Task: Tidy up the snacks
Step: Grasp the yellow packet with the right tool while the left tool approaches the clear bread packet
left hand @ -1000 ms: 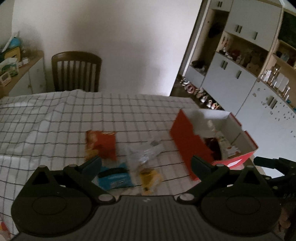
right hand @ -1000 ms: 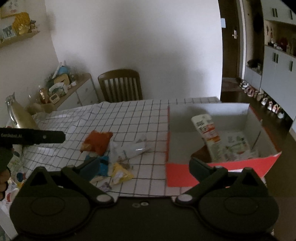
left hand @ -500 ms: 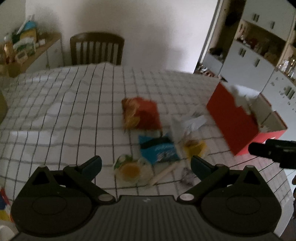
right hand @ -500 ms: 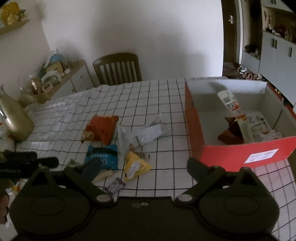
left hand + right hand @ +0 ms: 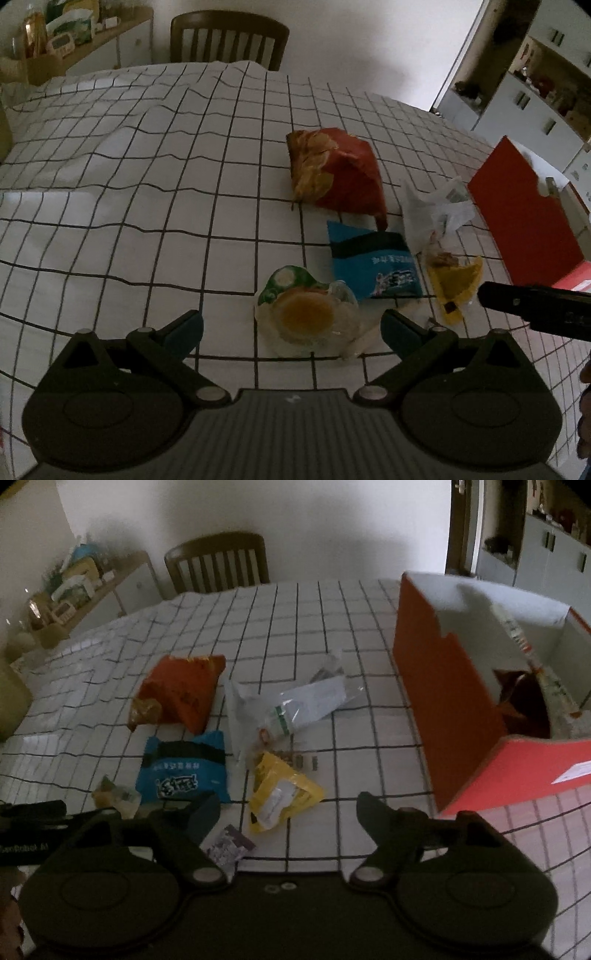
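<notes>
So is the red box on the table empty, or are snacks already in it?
Not empty. The red box is open-topped, and a dark red packet and a long white packet lie inside.

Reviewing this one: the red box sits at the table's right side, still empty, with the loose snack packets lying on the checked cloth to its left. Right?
Not quite: the red box is not empty. The right wrist view shows packets already inside it. The loose snack packets, such as the blue packet, do lie on the checked cloth to its left.

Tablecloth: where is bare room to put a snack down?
Free: the checked tablecloth left of the red chip bag, toward the chair. Crowded: the snacks between that bag, the blue packet and the red box.
</notes>
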### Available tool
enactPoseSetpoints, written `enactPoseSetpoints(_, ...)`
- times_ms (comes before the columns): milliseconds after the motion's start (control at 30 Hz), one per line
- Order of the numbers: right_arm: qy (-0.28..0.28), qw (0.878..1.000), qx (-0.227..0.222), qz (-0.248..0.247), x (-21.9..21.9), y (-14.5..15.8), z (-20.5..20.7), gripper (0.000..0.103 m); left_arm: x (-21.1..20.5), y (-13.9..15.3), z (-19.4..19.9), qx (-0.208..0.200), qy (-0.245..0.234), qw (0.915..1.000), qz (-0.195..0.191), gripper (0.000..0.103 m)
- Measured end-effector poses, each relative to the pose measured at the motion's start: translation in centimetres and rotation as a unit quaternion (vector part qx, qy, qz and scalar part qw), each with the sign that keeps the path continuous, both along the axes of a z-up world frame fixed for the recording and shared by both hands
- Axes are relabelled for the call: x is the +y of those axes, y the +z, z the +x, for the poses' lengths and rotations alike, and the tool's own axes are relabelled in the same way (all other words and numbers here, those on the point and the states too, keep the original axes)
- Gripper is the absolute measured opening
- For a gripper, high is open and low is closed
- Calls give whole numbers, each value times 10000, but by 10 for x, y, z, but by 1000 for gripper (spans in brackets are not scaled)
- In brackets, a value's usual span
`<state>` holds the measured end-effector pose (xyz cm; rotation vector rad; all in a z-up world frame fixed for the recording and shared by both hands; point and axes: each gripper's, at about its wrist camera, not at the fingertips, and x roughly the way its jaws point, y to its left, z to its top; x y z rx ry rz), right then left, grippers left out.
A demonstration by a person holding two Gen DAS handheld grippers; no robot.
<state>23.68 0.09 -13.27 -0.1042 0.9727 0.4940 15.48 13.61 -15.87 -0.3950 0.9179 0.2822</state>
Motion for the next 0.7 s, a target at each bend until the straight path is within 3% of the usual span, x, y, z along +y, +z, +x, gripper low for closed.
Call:
enactPoseSetpoints(267,-288,9988,385,-110,15,-24,20,70,7,-11,13,85,147,9998,-135,102)
enactPoseSetpoints(700,-327,9982,484,-155,23,-30,26,41,1,-14,19,123,106,9999,-18,89)
